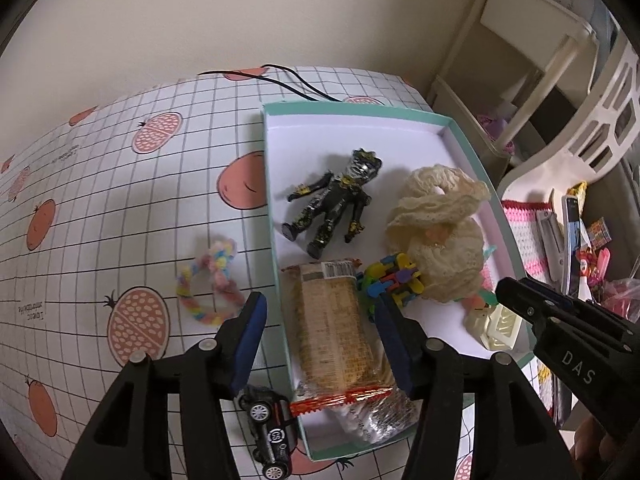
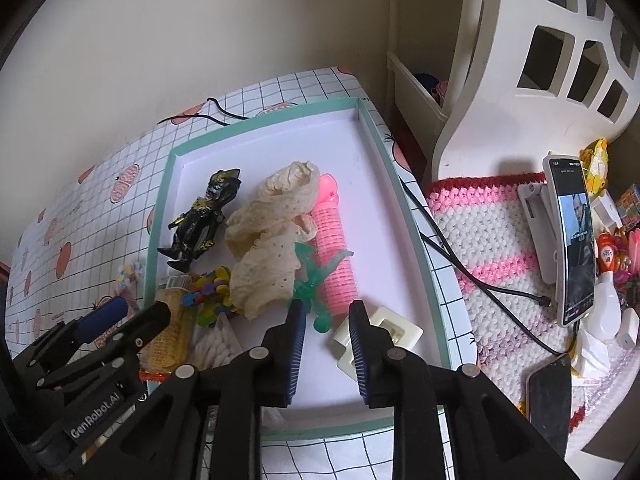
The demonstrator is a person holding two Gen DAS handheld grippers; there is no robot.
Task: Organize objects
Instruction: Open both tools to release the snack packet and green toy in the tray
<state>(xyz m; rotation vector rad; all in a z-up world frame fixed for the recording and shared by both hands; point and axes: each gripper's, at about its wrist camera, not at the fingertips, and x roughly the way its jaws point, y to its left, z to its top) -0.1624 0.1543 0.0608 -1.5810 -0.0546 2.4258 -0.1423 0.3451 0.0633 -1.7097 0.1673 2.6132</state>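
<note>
On the gridded tabletop, teal-rimmed tray holding black figure, cream lace cloth, biscuit packet, left gripper wide astride the packet, right gripper wide, empty, above the tray floor, black toy car beside the tray.

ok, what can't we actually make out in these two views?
- Pink roller, right wrist view: partly covered by cream lace cloth; in the left wrist view the cloth hides it.
- Toy car, left wrist view: rear hidden behind left tongs.
- Cotton swabs, right wrist view: partly blocked by tongs.
- Phone screen: too small to read.
</note>
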